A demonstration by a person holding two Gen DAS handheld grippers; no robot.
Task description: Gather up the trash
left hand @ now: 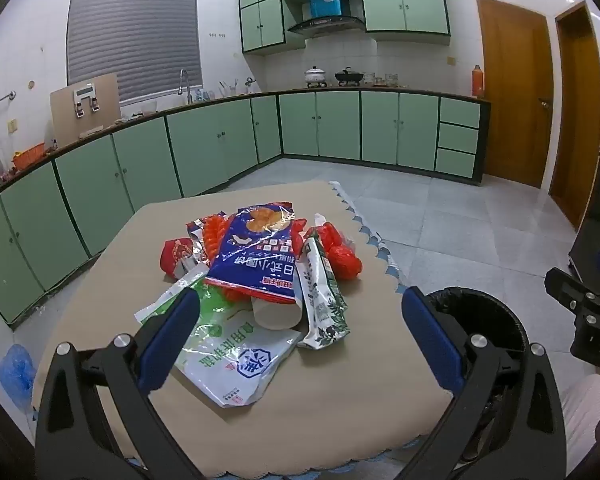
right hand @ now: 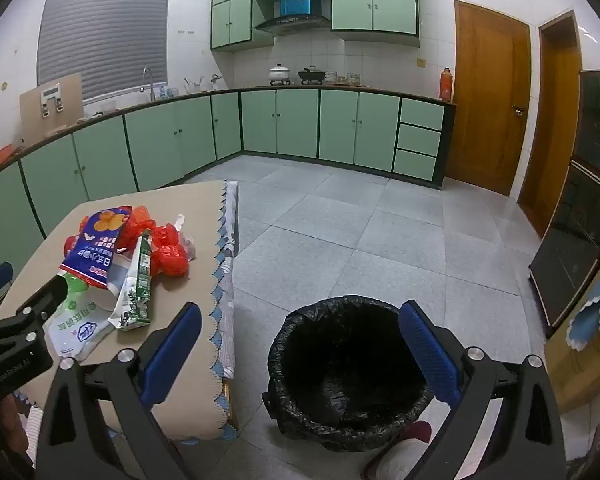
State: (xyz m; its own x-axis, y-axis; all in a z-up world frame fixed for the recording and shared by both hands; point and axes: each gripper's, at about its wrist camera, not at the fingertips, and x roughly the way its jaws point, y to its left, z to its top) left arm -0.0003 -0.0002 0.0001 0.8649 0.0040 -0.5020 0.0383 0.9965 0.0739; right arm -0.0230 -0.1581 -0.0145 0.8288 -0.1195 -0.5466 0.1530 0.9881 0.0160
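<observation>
Wrappers (left hand: 256, 276) ahead of spread left fingers (left hand: 168, 340), untouched

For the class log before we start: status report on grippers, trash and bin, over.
Left gripper open, empty, over the trash pile. Right gripper open, empty, above the black-lined bin. All trash on table. Nothing blocking.

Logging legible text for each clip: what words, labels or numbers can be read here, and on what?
"日式小圆饼", seen upside down: blue snack bag.
"食用低钠盐", seen upside down: white-and-green bag.
"DA", cut off by the picture's edge: body of the right gripper, in the left wrist view.
Faint lettering on the body of the left gripper and fine print on the green-and-white packet: too small to read.
</observation>
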